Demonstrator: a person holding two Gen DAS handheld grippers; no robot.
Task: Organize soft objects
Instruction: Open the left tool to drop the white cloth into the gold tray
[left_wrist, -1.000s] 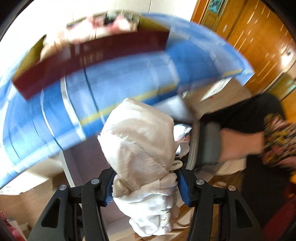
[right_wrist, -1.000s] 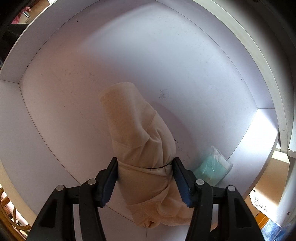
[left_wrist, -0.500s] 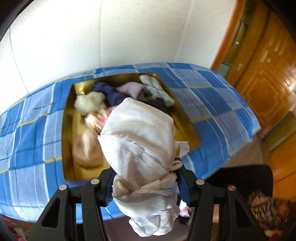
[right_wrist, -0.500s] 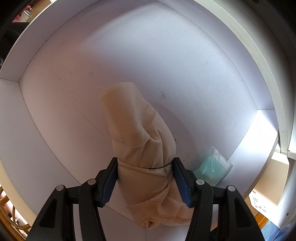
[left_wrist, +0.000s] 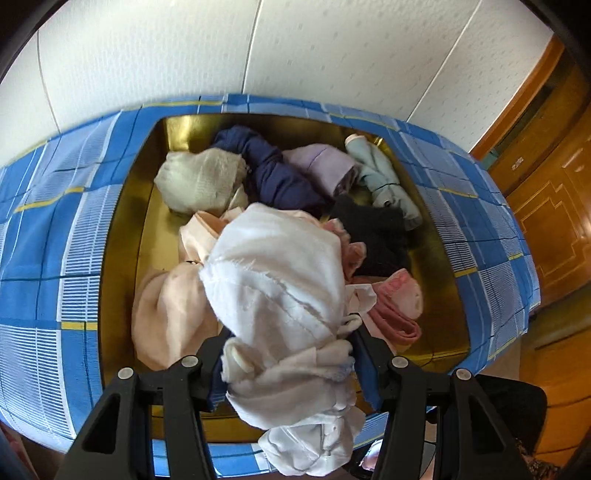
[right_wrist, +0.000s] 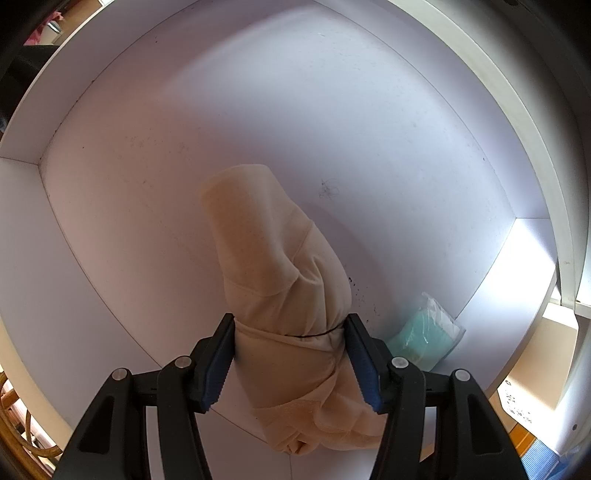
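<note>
Left gripper (left_wrist: 291, 369): fingers clamped on a white cloth bundle (left_wrist: 280, 295), which filled the near centre of the left wrist view and hung past the fingers toward 6 o'clock. Over the last second the view behind it changed from a blurred sweep of blue cloth to a steady look down onto a gold tray (left_wrist: 122, 258); the bundle was now held over the tray's near half, not resting in it as far as could be told.

Gold tray, contents, near to far: pale peach bundle (left_wrist: 166, 314) at 8 o'clock of the white one; pink roll (left_wrist: 399, 306) at 3 o'clock; black piece (left_wrist: 376, 236) at 2 o'clock; cream bundle (left_wrist: 199, 181) at 11 o'clock; navy roll (left_wrist: 273, 173) at 12 o'clock; lilac bundle (left_wrist: 321, 166) and pale blue roll (left_wrist: 384, 184) toward 1 o'clock. The tray sat on a blue checked bed cover (left_wrist: 55, 221), with a white wall (left_wrist: 147, 55) beyond.

Right gripper (right_wrist: 290, 354): fingers closed on a tan cloth roll (right_wrist: 273, 258), pointing down into a white compartment (right_wrist: 184, 110); unchanged through the last second. A green packet (right_wrist: 424, 339) lay in the corner at 4 o'clock.

Judgement: the left hand's swing brought its bundle to the tray, so the next step there is probably lowering and letting go; the right roll waited for placing.
</note>
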